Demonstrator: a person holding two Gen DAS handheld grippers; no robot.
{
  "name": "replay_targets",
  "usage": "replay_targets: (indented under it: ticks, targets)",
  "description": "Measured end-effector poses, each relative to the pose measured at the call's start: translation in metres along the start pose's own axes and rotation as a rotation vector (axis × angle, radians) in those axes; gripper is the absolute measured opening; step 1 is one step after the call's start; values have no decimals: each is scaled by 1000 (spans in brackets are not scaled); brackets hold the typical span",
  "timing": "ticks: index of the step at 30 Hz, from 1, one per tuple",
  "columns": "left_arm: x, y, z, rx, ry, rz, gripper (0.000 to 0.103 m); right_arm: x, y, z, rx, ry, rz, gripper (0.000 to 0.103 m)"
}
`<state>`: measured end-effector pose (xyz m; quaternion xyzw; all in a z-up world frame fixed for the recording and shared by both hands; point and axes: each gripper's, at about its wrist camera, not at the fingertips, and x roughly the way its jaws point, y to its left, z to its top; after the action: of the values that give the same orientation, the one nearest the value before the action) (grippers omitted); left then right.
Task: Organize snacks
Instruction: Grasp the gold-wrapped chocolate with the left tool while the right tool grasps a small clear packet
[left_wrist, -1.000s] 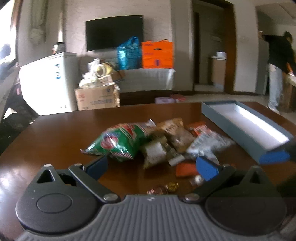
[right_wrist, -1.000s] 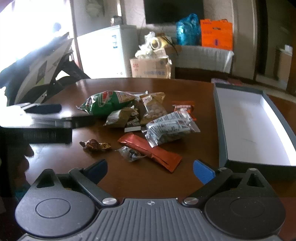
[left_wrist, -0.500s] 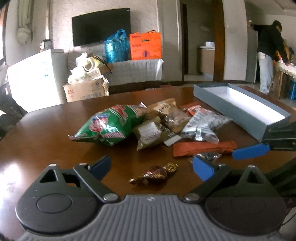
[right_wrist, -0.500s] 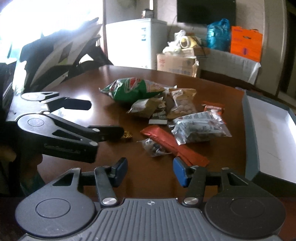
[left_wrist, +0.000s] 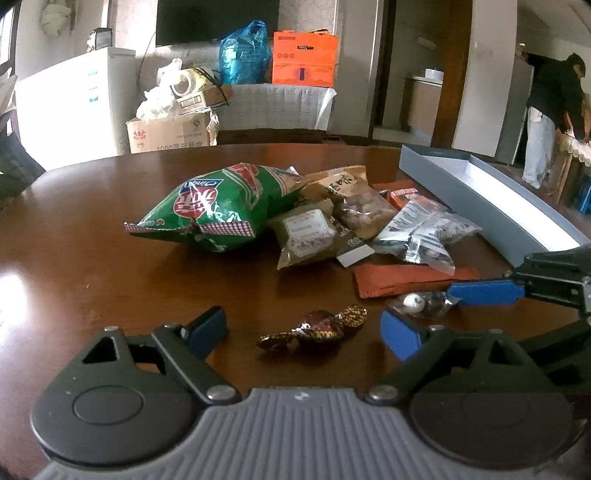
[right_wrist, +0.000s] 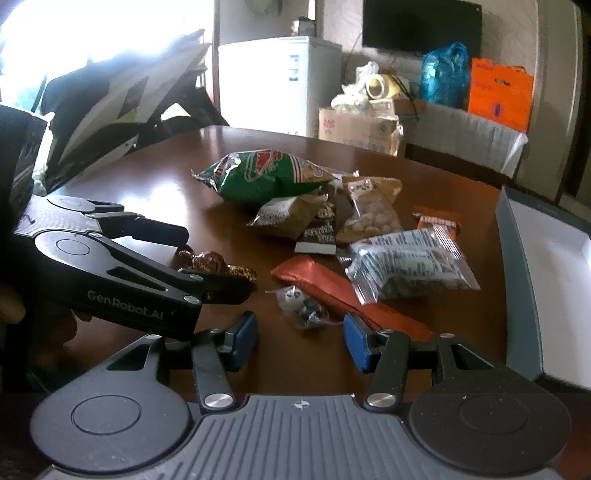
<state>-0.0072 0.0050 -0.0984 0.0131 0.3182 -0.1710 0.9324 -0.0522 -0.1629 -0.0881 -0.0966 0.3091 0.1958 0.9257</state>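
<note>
Down low over the round dark-brown wooden table (left_wrist: 92, 266), the left gripper (left_wrist: 303, 328) stands with its blue-padded fingers spread wide on either side of a small twist-wrapped candy in dark red and gold foil (left_wrist: 317, 328), not touching it. From the right wrist view that same candy (right_wrist: 212, 262) lies between the two black fingers of the left tool, still resting on the wood. Just beside it the right gripper (right_wrist: 300, 338) is likewise released, its blue pads flanking a little clear-wrapped sweet (right_wrist: 304, 306) without closing on it; in the left wrist view one blue pad of the right tool sits right next to that sweet (left_wrist: 421, 301). A long orange-red foil bar (right_wrist: 332, 284) lies just behind the sweet. Farther back the snacks form a loose heap: a puffy green crisp bag (left_wrist: 218, 206), an olive-brown packet with a white label (left_wrist: 306, 232), a clear bag of round nuts (left_wrist: 358, 203) and a silver-and-clear pouch with printed text (right_wrist: 410, 262). An open grey box with a white inside (right_wrist: 517, 288) stands at the right edge of the table, apart from the heap
</note>
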Motion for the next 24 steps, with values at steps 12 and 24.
replay_targets:
  ticks: [12, 24]
  targets:
    - [1, -5, 1, 79, -1, -38, 56, 3, 10, 2, -121, -32, -2, 41]
    - [-3, -5, 2, 90, -3, -79, 20, 3, 13, 5, -121, -20, 13, 29]
